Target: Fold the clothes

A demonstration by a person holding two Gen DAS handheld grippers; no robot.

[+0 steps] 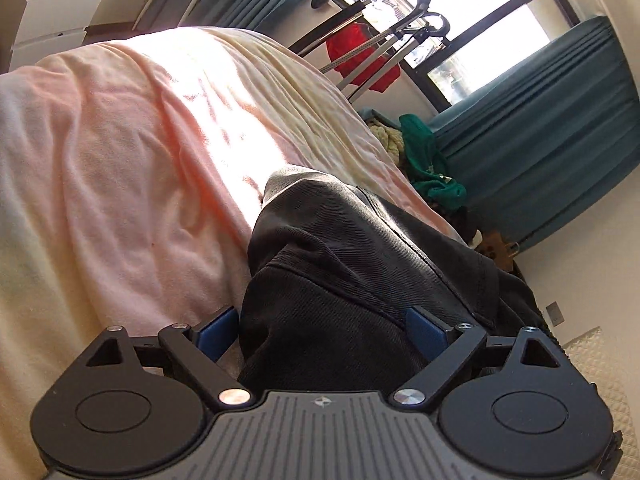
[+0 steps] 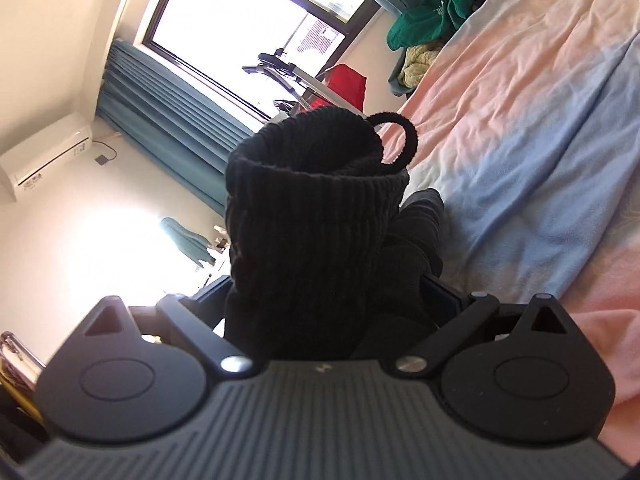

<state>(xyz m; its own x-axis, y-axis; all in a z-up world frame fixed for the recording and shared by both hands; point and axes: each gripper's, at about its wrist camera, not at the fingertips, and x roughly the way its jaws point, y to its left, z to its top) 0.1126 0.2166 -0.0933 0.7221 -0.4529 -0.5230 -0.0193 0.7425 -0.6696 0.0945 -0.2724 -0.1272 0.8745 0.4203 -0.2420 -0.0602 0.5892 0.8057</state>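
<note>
A dark grey denim garment (image 1: 360, 256) lies bunched on the pink and cream bed cover (image 1: 140, 152). My left gripper (image 1: 320, 334) stands over its near end with the blue pads (image 1: 216, 336) wide apart. The cloth lies between them, but neither pad squeezes it. In the right wrist view, a black ribbed knit garment (image 2: 312, 200) with a small loop (image 2: 400, 136) rises between the fingers of my right gripper (image 2: 326, 300). Its jaws are spread wide and the knit fills the gap, hiding the pads. The bed cover (image 2: 520, 120) runs along the right side.
A green garment (image 1: 432, 164) and a cream knit lie heaped past the bed's far corner. A red garment (image 1: 360, 52) hangs on a metal rack by the window. Teal curtains (image 1: 540, 120) flank the window. An air conditioner (image 2: 44, 164) is on the wall.
</note>
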